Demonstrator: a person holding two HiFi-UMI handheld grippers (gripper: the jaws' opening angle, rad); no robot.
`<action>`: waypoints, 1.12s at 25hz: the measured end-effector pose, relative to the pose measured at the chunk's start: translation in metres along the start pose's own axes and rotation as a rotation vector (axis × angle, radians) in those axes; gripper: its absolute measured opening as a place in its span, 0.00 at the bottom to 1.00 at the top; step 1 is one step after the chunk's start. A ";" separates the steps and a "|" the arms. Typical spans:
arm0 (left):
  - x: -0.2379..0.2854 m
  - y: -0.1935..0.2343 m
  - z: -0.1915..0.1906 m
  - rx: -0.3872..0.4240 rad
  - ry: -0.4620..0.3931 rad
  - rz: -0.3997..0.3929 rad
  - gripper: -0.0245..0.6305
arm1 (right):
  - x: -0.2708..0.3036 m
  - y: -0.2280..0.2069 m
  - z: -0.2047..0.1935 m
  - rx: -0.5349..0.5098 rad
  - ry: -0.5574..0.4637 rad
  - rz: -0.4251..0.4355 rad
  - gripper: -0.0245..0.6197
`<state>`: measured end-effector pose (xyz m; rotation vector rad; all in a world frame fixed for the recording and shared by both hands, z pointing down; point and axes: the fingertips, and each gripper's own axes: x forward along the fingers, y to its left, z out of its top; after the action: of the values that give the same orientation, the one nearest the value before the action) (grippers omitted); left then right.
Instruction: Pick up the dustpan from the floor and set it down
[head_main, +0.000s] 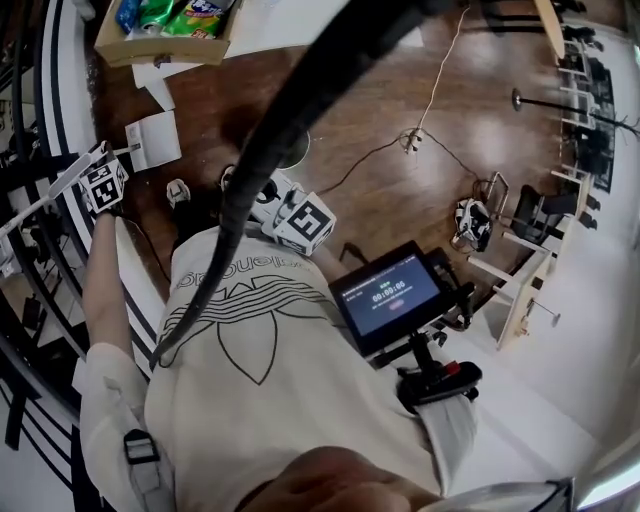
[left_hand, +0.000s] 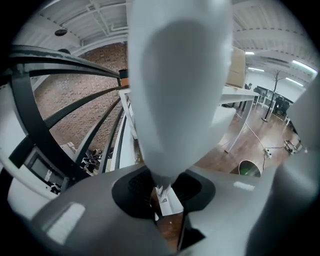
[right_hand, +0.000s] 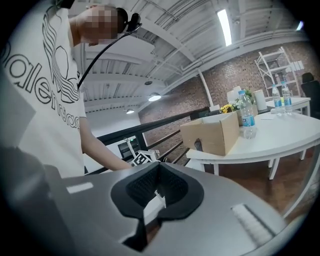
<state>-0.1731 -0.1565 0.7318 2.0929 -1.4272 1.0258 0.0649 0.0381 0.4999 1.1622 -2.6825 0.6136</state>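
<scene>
The white dustpan (head_main: 155, 140) hangs low over the wooden floor at the upper left of the head view. My left gripper (head_main: 124, 160), at the end of the outstretched left arm, is shut on its thin handle. In the left gripper view the dustpan (left_hand: 175, 90) fills the middle as a big pale shape that narrows down into the jaws of the left gripper (left_hand: 161, 189). My right gripper (head_main: 270, 200) stays close in front of the white T-shirt. In its own view the right gripper (right_hand: 152, 202) has its jaws together with nothing between them.
A cardboard box (head_main: 165, 35) with bottles stands on a white table (right_hand: 270, 137). A round green bin (head_main: 296, 150) and a trailing cable (head_main: 400, 140) lie on the floor. A black railing (head_main: 30, 130) runs along the left. A thick black cable (head_main: 300, 90) crosses the head view.
</scene>
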 end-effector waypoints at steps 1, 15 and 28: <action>-0.002 0.002 -0.002 0.008 0.005 0.013 0.19 | 0.000 0.000 0.001 -0.008 -0.008 0.004 0.04; -0.163 -0.072 0.045 -0.007 -0.333 -0.024 0.07 | 0.023 -0.001 0.037 -0.044 -0.184 0.091 0.04; -0.255 -0.180 0.128 -0.111 -0.586 -0.443 0.07 | 0.027 0.019 0.045 -0.114 -0.162 0.140 0.04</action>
<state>-0.0167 -0.0144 0.4686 2.5776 -1.1184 0.1602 0.0337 0.0125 0.4619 1.0430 -2.9113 0.3945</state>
